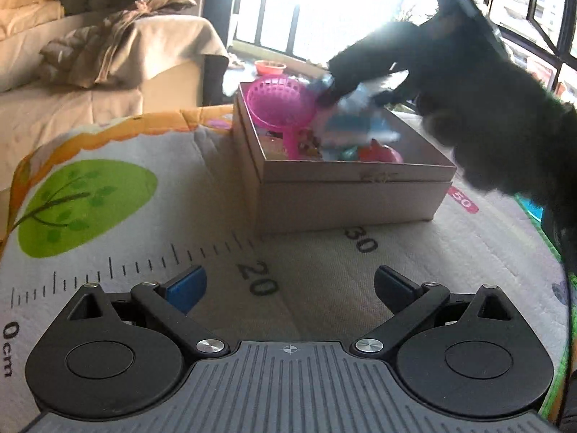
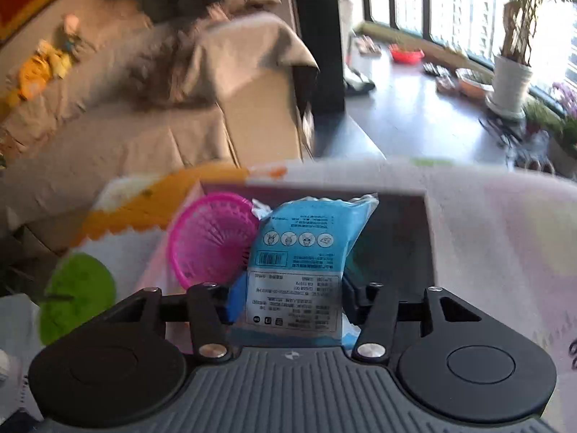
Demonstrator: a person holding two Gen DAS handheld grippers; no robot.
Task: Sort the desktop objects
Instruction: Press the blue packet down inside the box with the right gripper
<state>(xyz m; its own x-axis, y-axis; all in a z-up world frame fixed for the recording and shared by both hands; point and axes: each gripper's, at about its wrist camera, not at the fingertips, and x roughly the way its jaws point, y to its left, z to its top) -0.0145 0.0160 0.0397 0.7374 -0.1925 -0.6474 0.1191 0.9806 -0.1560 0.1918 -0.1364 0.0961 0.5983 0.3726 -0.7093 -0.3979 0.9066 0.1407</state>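
Note:
My right gripper (image 2: 288, 299) is shut on a blue and white plastic packet (image 2: 303, 252) and holds it over the open cardboard box (image 2: 414, 195). In the left wrist view the right gripper (image 1: 346, 93) shows as a dark blurred shape above the box (image 1: 346, 198) with the packet (image 1: 353, 119) under it. A pink plastic basket (image 1: 279, 103) leans in the box's left end; it also shows in the right wrist view (image 2: 212, 241). Small colourful toys (image 1: 375, 151) lie in the box. My left gripper (image 1: 288, 288) is open and empty, low over the mat in front of the box.
The box stands on a play mat (image 1: 144, 187) printed with a ruler scale and a green tree. A beige sofa (image 1: 72, 72) with clothes on it stands to the left. A dark window ledge (image 2: 414, 108) with a potted plant (image 2: 512, 79) and a red bowl (image 2: 405, 52) lies behind.

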